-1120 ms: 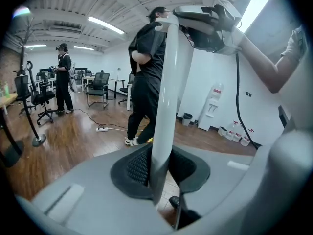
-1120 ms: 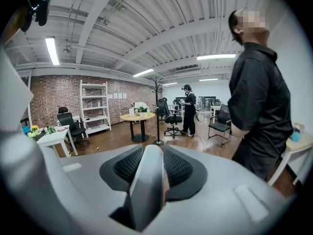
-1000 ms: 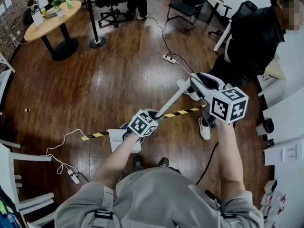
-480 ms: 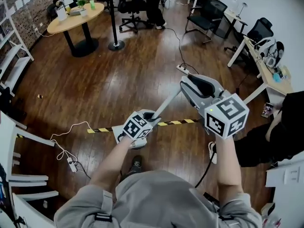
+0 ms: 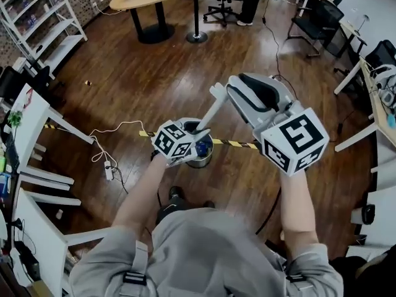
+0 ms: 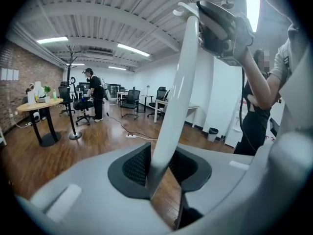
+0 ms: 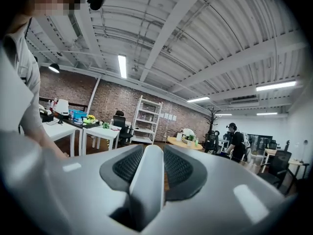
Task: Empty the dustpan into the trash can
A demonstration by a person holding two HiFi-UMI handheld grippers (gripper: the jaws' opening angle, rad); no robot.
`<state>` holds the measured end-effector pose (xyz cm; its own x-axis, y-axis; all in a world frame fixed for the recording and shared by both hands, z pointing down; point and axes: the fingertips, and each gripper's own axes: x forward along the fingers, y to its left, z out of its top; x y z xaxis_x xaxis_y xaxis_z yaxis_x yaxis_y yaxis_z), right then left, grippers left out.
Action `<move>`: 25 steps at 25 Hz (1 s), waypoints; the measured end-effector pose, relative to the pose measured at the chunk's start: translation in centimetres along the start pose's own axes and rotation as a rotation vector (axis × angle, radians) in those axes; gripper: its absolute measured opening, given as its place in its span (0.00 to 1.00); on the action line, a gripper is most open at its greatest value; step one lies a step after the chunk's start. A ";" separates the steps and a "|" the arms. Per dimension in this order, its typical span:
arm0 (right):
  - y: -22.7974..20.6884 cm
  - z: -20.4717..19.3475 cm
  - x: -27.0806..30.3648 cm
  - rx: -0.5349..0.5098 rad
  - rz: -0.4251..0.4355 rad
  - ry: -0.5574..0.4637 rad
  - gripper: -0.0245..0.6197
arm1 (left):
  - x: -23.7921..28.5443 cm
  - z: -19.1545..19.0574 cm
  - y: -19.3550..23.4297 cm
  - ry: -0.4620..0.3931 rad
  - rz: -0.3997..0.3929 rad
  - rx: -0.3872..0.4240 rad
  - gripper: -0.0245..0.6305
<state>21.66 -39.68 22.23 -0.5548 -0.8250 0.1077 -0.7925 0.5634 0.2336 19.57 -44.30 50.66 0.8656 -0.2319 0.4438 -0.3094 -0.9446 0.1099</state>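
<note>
Left hand-held gripper (image 6: 162,166) — low on dustpan handle (image 6: 176,97); jaws just now opening, handle between them, lying against one pad, sliver of gap at other.
Right hand-held gripper (image 7: 148,168) — raised, clamped narrow on handle's top end, pads close on both sides.
Dustpan handle: long, white, slanting down from right hand-held gripper to left; pan end hidden beneath left one.
Trash can (image 5: 207,161): round, metallic, on wooden floor (image 5: 124,85) directly under left hand-held gripper, beside yellow-black tape strip (image 5: 238,144); something blue inside.
</note>
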 end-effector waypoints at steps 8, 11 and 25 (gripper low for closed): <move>3.0 1.1 4.1 0.002 0.021 0.014 0.23 | -4.1 -1.6 2.4 -0.050 0.037 -0.042 0.19; 2.4 0.5 4.8 0.034 -0.029 0.046 0.23 | -3.9 -2.2 2.7 -0.034 -0.004 -0.038 0.19; -5.3 -6.8 -0.1 0.228 -0.306 0.163 0.23 | 4.6 -3.3 -1.0 0.099 -0.245 0.001 0.18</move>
<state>27.59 -42.90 27.59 -0.2517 -0.9420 0.2221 -0.9607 0.2710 0.0608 22.57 -43.65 55.55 0.8721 0.0278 0.4886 -0.0946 -0.9700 0.2241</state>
